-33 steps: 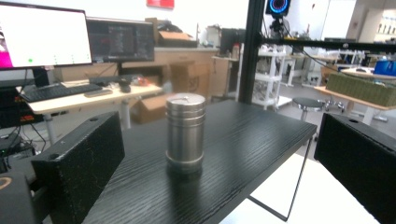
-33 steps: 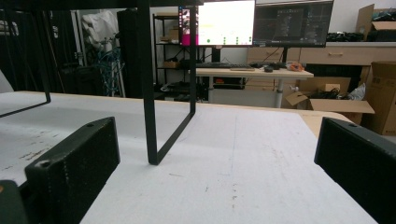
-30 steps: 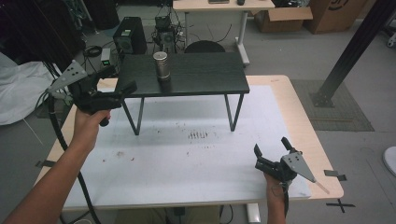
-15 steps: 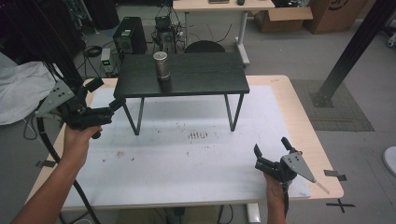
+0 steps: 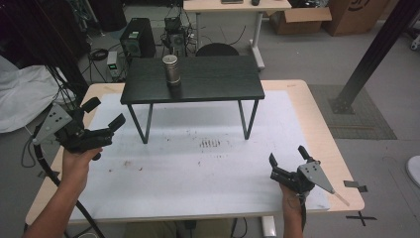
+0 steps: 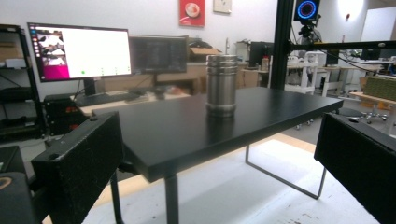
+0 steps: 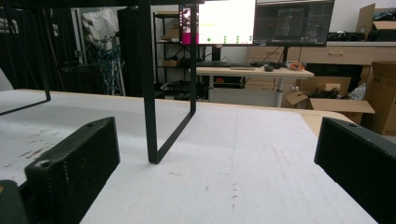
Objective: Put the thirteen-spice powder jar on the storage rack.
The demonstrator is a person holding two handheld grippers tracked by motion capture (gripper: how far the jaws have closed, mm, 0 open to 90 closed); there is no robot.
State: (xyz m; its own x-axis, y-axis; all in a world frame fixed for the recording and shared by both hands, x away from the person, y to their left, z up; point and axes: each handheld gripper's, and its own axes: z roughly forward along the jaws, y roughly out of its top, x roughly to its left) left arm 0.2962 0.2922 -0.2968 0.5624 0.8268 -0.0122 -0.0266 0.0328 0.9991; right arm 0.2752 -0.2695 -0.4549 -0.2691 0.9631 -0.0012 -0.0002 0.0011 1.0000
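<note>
On white table mat (image 5: 198,168), black riser shelf (image 5: 213,82), steel canister (image 5: 171,69) upright

A light wooden table (image 5: 317,106) is standing on a grey floor (image 5: 307,54), and a white mat (image 5: 198,163) is covering most of its top. Beyond the table a desk (image 5: 233,6) is standing with cardboard boxes (image 5: 317,17) beside it. Behind the table two monitors (image 6: 79,51) are glowing before a white wall (image 6: 140,16). Right of the table, a black post (image 5: 371,54) is rising from the floor.
</note>
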